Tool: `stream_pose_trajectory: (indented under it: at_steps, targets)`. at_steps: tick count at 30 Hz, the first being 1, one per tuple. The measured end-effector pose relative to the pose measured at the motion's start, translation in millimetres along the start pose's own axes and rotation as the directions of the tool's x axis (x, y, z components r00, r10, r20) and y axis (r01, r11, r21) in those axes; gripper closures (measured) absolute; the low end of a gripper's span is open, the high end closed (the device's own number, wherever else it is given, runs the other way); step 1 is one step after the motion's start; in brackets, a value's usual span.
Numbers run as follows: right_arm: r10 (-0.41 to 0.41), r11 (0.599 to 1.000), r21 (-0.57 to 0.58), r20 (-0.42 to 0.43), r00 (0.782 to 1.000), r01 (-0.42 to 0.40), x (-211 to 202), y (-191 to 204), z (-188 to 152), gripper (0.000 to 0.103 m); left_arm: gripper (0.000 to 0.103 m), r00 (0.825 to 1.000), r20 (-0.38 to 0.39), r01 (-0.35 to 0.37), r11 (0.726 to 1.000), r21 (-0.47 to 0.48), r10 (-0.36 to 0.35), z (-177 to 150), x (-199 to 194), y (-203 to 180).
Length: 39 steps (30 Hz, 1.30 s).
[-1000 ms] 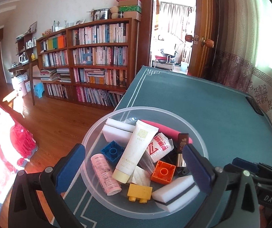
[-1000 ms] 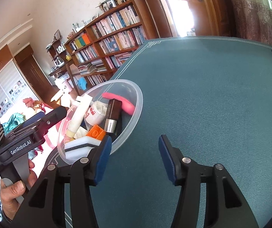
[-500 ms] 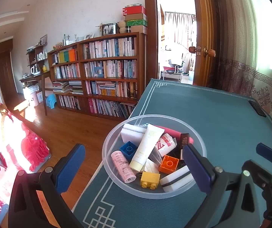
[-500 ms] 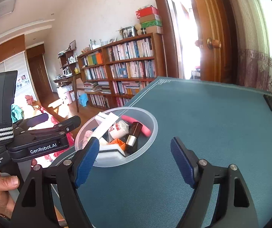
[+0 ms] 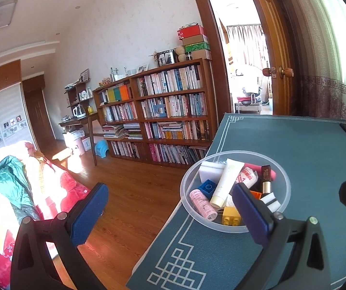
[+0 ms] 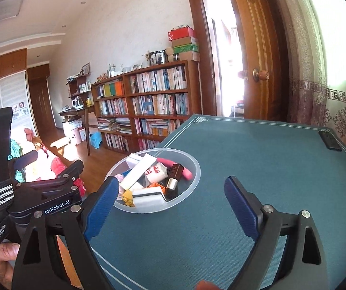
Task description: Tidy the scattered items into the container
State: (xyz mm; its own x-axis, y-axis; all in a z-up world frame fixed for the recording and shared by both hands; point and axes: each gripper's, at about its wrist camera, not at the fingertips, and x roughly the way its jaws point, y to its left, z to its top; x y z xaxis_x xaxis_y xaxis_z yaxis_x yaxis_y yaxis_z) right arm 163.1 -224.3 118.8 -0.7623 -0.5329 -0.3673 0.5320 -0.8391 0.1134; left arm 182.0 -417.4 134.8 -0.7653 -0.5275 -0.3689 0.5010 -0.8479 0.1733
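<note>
Your left gripper [image 5: 170,215] sits with its jaws spread wide and nothing between them, low in the frame, half over the wooden floor [image 5: 124,193] and half over the table edge. Right gripper [image 6: 173,203] is the same deal: wide apart, nothing held, hovering over the teal table mat [image 6: 257,169].

The clear bowl [image 5: 284,181] is right of centre in the left view, sitting near the mat's left edge, and your right-hand blue pad overlaps its front. In the right view the bowl [image 6: 196,169] sits centre-left, fully clear of the pads.

Stuff only the left view gives you: a blue brick [image 5: 208,187], a pink roller [image 5: 203,205] lying along the near-left inside wall, and a good look at the yellow brick [image 5: 231,215]. Only the right view shows your hand [image 6: 1,253] at lower left, gripping the left tool's handle, plus the black-and-white sponge [image 6: 148,193] in full.

Count in the bowl, as far as you can tell: three bricks (blue, yellow, orange [image 6: 157,185]), one white tube [image 5: 226,181], one lipstick [image 6: 174,177], one pink bar [image 6: 180,166], one red-printed pouch [image 5: 245,176], and at least two white sponge blocks. A dark flat thing [image 6: 330,140] lies on the mat's far right corner, well apart from the bowl.
</note>
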Motion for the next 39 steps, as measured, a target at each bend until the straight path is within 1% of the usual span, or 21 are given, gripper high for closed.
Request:
stream_pose_trajectory:
  at_steps: [5, 11, 14, 17, 20, 24, 26, 29, 32, 37, 39]
  targets:
    - [-0.016, 1.000, 0.001, 0.000, 1.000, 0.016, -7, 9, -4, 0.011, 0.000, 0.999, 0.005, 0.033, 0.999, -0.010, -0.033, -9, -10, 10]
    - [-0.045, 0.995, -0.083, 0.001, 0.999, 0.045, -8, 35, -3, 0.011, 0.000, 1.000, 0.024, 0.015, 0.999, -0.037, -0.014, -12, -19, 23]
    - [-0.066, 0.995, -0.072, -0.006, 0.998, 0.066, -6, 38, -3, 0.011, 0.000, 1.000, 0.026, 0.012, 0.999, -0.044, -0.010, -12, -19, 26]
    - [-0.050, 0.998, -0.033, -0.016, 0.999, 0.049, -4, 31, -4, 0.011, 0.000, 1.000, 0.023, 0.015, 0.999, -0.040, -0.014, -14, -19, 25]
    - [-0.019, 1.000, 0.000, -0.045, 0.999, 0.019, 0, 23, -5, 0.011, 0.000, 1.000, 0.011, 0.020, 0.999, -0.032, -0.019, -17, -17, 22]
    - [-0.014, 1.000, -0.009, -0.089, 0.996, 0.013, 7, 22, -8, 0.011, 0.000, 1.000, -0.001, 0.029, 0.999, -0.022, -0.029, -18, -15, 17]
    - [-0.005, 1.000, -0.011, -0.095, 0.995, 0.004, 8, 23, -10, 0.000, 0.000, 1.000, 0.001, 0.031, 0.999, -0.015, -0.031, -19, -16, 15]
    - [0.029, 0.999, -0.014, -0.098, 0.995, -0.030, 7, 27, -12, 0.000, 0.000, 0.999, -0.001, 0.033, 0.999, -0.008, -0.033, -20, -17, 13]
    - [0.041, 0.999, -0.030, -0.104, 0.994, -0.044, 7, 32, -13, 0.000, 0.000, 0.999, -0.007, 0.036, 0.999, -0.005, -0.036, -21, -16, 13]
    - [0.057, 0.998, -0.024, -0.126, 0.990, -0.060, 8, 34, -15, 0.000, 0.000, 0.999, -0.009, 0.036, 0.999, -0.006, -0.036, -21, -15, 13]
    - [0.047, 0.998, -0.026, -0.131, 0.990, -0.051, 9, 35, -16, 0.000, 0.000, 0.999, -0.009, 0.037, 0.999, -0.007, -0.037, -21, -16, 13]
